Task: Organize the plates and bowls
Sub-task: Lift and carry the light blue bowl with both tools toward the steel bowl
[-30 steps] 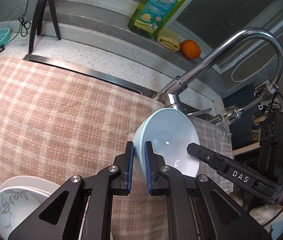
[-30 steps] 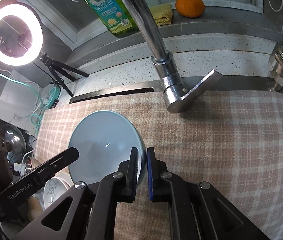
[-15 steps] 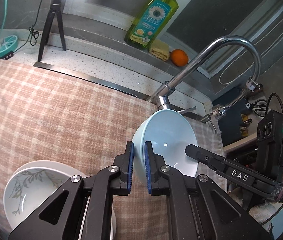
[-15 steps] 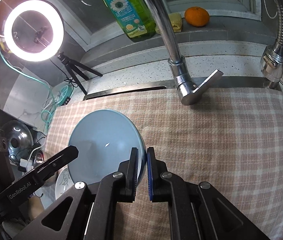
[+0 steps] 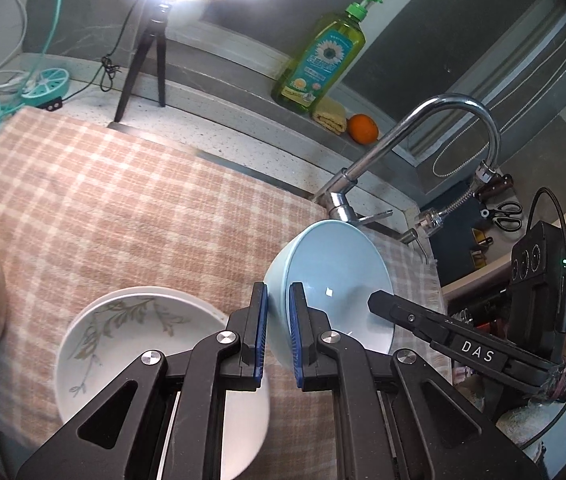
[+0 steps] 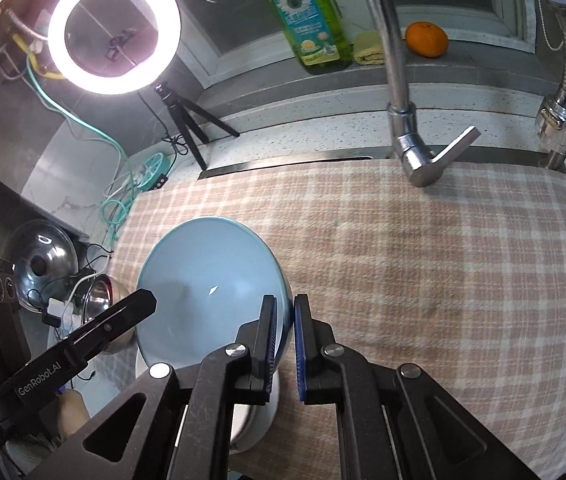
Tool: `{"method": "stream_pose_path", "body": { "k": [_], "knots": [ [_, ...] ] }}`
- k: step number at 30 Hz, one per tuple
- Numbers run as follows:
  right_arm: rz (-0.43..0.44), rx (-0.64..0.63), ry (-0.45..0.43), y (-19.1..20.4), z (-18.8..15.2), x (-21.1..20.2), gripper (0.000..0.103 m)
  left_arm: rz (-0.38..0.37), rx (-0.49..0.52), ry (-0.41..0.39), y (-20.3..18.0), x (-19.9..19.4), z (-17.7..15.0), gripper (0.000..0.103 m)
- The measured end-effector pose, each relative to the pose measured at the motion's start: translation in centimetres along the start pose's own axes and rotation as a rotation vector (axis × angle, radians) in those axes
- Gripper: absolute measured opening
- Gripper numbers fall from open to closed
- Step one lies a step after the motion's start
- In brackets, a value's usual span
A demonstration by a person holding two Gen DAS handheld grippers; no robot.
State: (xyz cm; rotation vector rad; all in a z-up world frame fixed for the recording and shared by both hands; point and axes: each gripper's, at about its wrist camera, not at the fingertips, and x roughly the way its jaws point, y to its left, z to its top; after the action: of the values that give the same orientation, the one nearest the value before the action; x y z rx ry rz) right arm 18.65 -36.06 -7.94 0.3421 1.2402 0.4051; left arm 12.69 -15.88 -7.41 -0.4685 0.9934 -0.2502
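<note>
While clamped on opposite rims, left hand-held gripper (image 5: 278, 332) and right hand-held gripper (image 6: 283, 344) hold blue bowl (image 5: 339, 280) above checked cloth (image 5: 131, 208).

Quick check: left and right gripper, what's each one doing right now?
Left gripper: shut on the rim of the light blue bowl.
Right gripper: shut on the opposite rim of the same bowl.

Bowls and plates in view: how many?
2. A light blue bowl, its rim clamped by both hand-held grippers, left and right, above the checked cloth. A white leaf-patterned plate on the cloth. More may lie under it.
</note>
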Motion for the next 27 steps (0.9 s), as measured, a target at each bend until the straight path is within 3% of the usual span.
{"method": "stream_pose_path", "body": {
  "k": [27],
  "knots": [
    [0.030, -0.090, 0.031, 14.2, -1.6, 5.0, 0.008, 0.041, -0.061, -0.051, 11.6, -8.2, 0.7, 0.009]
  ]
}}
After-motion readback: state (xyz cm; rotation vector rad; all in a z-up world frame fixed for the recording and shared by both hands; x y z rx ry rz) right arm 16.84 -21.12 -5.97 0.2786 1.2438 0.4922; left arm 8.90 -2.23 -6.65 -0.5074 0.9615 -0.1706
